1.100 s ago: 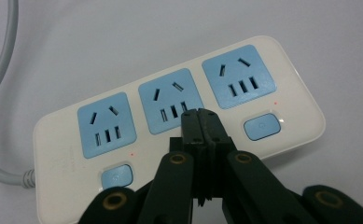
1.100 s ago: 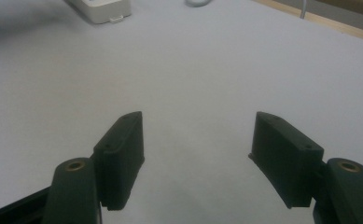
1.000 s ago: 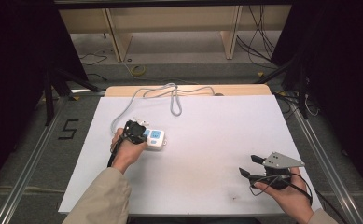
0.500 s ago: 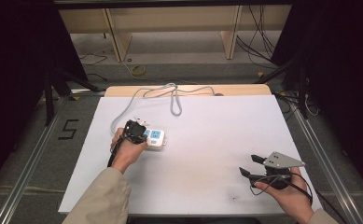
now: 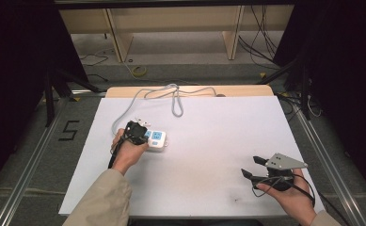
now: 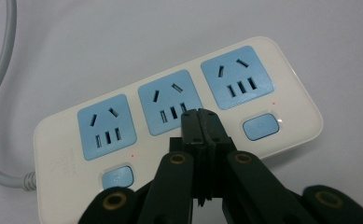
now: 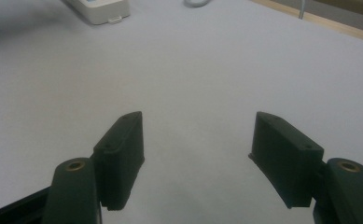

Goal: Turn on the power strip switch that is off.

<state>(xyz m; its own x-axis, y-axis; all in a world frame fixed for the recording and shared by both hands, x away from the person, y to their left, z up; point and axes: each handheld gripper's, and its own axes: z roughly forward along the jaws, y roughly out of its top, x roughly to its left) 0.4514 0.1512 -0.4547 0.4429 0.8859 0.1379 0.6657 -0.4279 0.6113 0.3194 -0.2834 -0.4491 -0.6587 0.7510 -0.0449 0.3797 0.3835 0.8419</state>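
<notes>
The left gripper (image 5: 134, 130) sits at the left of the high view, held in the left hand (image 5: 126, 153), whose sleeved forearm comes up from the bottom edge. Its 2 jaws are pressed flat together with nothing between them, tips angled downward. The right gripper (image 5: 252, 168) lies low at the right, cradled in the right hand (image 5: 289, 195), pointing left. Its 2 jaws stand wide apart, with nothing between them.

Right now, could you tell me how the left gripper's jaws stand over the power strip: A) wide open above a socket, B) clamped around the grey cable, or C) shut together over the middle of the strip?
C: the left gripper has its jaws pressed together, tips over the power strip between its two buttons.
</notes>
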